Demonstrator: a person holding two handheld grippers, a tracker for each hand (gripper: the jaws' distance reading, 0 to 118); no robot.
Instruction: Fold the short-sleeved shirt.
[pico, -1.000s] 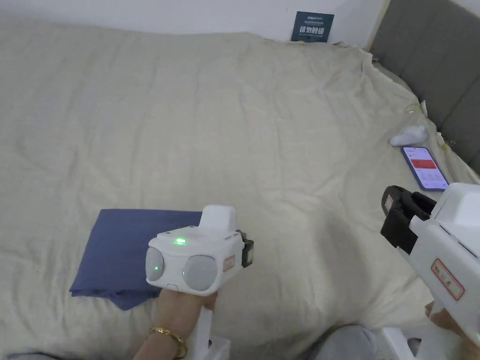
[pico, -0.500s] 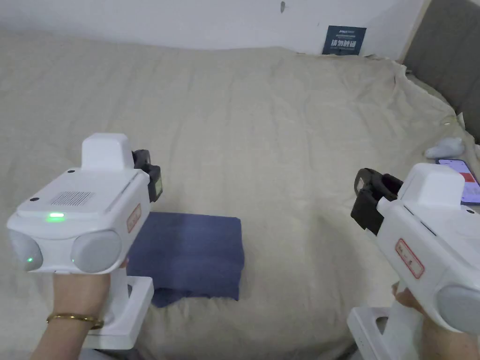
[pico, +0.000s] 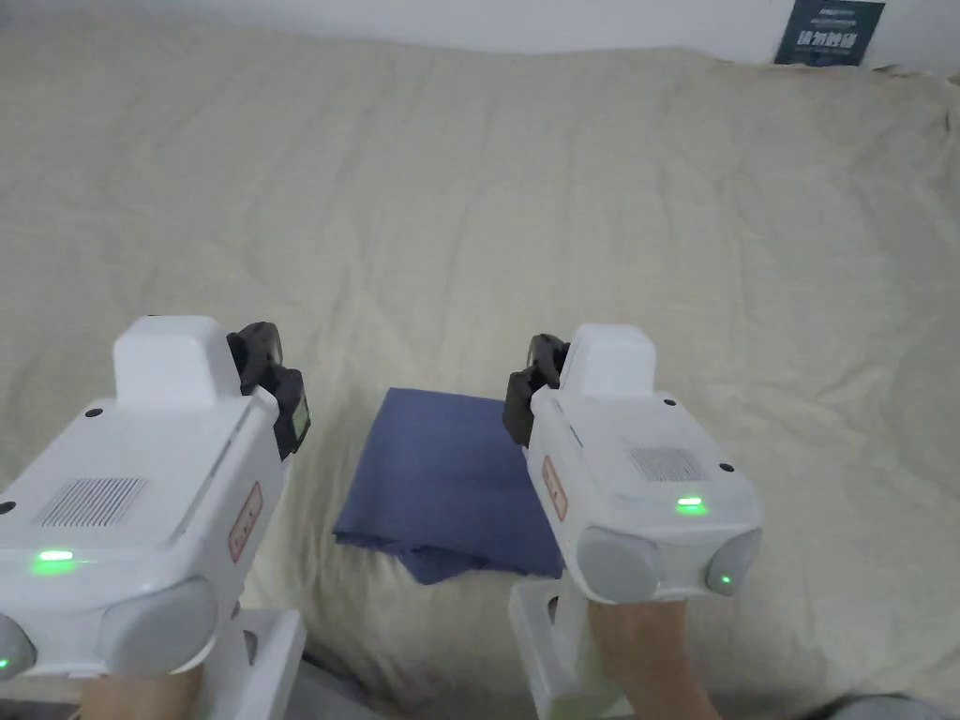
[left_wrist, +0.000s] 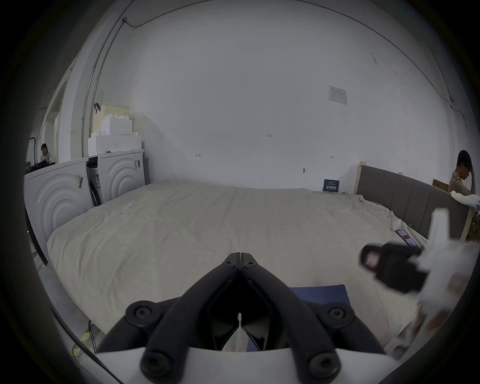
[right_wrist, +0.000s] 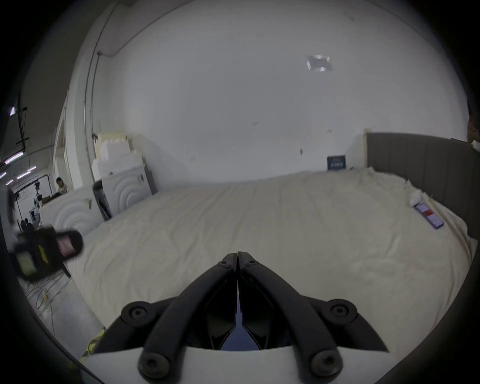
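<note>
The short-sleeved shirt (pico: 441, 483) is dark blue and lies folded into a small rectangle near the front edge of the bed (pico: 562, 234). My left gripper (pico: 262, 342) hovers to the left of it, jaws shut and empty. My right gripper (pico: 544, 347) hangs over the shirt's right edge, also shut with nothing in it. In the left gripper view the closed jaws (left_wrist: 240, 256) point across the bed, with the shirt (left_wrist: 322, 293) low on the right and the right gripper (left_wrist: 389, 267) beyond it. In the right gripper view the shirt (right_wrist: 236, 340) shows under the closed jaws (right_wrist: 237, 256).
A phone (right_wrist: 428, 217) and a small white object (right_wrist: 415, 198) lie by the grey headboard (right_wrist: 415, 161) on the right. A dark card (pico: 830, 33) leans on the far wall. White appliances (left_wrist: 65, 192) stand left of the bed. A person (left_wrist: 462, 176) sits behind the headboard.
The head camera has swung left. Relative to the shirt, my right gripper came in from far right to its right edge, and my left gripper went from its right side to its left.
</note>
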